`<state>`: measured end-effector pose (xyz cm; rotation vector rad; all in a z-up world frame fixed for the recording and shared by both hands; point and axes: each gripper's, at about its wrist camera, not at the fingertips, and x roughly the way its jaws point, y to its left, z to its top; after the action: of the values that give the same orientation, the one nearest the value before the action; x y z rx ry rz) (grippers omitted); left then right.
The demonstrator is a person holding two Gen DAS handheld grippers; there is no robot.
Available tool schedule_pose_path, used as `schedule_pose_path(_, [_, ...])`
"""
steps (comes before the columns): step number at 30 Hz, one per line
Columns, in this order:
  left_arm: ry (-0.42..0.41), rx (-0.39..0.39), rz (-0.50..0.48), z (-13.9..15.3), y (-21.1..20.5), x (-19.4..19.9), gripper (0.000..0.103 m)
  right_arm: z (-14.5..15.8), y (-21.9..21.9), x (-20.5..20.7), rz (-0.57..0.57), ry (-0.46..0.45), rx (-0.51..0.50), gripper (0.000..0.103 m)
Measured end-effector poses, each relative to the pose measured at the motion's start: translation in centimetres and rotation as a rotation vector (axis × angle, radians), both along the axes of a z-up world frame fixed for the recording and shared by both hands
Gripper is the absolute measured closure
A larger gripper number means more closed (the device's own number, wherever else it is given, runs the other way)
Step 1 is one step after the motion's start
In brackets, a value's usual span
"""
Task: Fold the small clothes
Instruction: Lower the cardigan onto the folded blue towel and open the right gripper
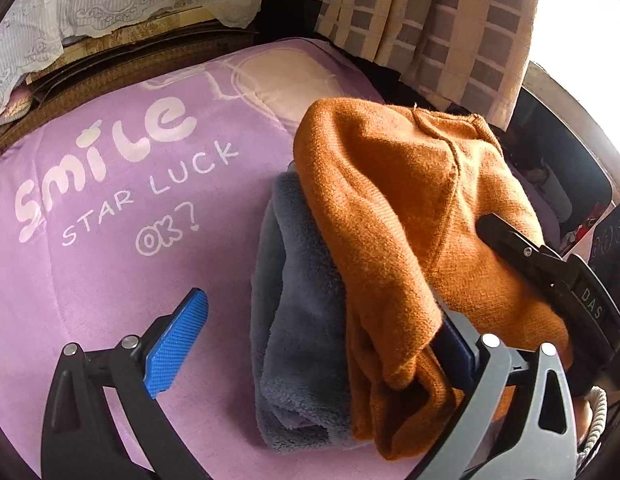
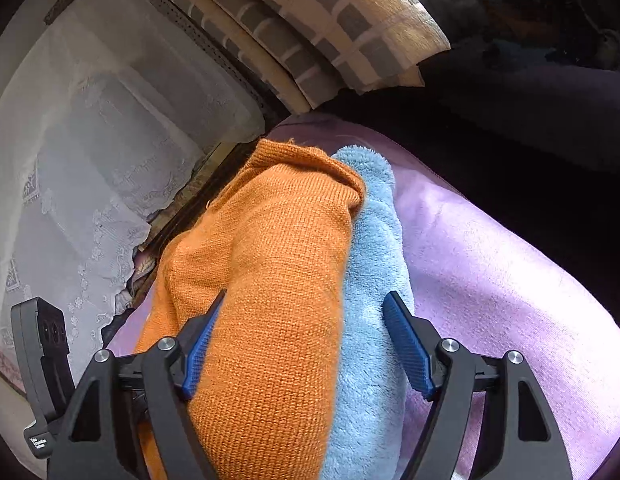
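Observation:
A folded orange knit garment lies on top of a folded blue fleece garment on the purple blanket. My left gripper is wide open around the near end of the stack; its right finger is partly under orange cloth. In the right wrist view the orange garment and blue fleece fill the gap between the fingers of my right gripper, whose jaws stand wide apart on either side of the stack. The right gripper's body shows at the right of the left wrist view.
The purple blanket bears the words "smile star luck ok?". A white lace cloth hangs at the far side, and a checked beige curtain hangs beyond the blanket's far edge. A dark area lies past the blanket's edge.

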<state>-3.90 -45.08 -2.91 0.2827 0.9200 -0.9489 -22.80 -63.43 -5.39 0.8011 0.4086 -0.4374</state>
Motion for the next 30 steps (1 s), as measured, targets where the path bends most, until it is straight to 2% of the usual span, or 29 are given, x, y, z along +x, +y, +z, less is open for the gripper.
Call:
schedule_pose_path(5, [0.051,-0.028,-0.004,1.7,1.4,-0.1,0.004,2.2,0.5,-1.3,-0.008,-0.001,-0.007,0.026])
schedule_pose_path(7, [0.025,-0.039,0.013,2.9,2.2,-0.3,0.004,3.9,1.3,-1.9,-0.020,0.018,-0.079,0.026])
schedule_pose_path(12, [-0.085,-0.091,0.092,6.6,3.5,-0.3,0.004,8.1,3.5,-2.9,-0.080,0.041,-0.293,0.038])
schedule_pose_path(13, [-0.104,-0.080,0.111,6.9,3.2,-0.2,0.004,8.6,3.7,-2.8,-0.090,0.041,-0.316,0.042])
schedule_pose_path(15, [-0.152,-0.008,0.146,6.6,2.1,0.1,0.004,8.8,3.8,-2.0,-0.084,0.055,-0.337,0.049])
schedule_pose_path(17, [-0.196,0.072,0.162,5.2,0.9,0.1,0.004,7.7,3.7,-0.6,-0.059,0.102,-0.323,0.061])
schedule_pose_path(19, [-0.260,0.198,0.177,2.5,-0.5,0.0,0.004,5.6,3.9,1.2,-0.046,0.180,-0.330,0.062])
schedule_pose_path(20, [-0.299,0.230,0.190,1.5,-0.5,-0.1,0.004,4.6,4.1,1.8,-0.045,0.195,-0.346,0.061])
schedule_pose_path(22, [-0.321,0.222,0.202,0.4,-0.1,-0.2,0.004,3.6,4.3,1.7,-0.056,0.175,-0.360,0.060])
schedule_pose_path(25, [-0.281,0.202,0.197,0.4,0.6,0.3,0.004,3.8,4.2,1.5,-0.047,0.182,-0.351,0.060])
schedule_pose_path(30, [-0.275,0.168,0.199,0.7,1.7,-0.3,0.004,5.0,6.4,1.6,-0.068,0.238,-0.452,0.057])
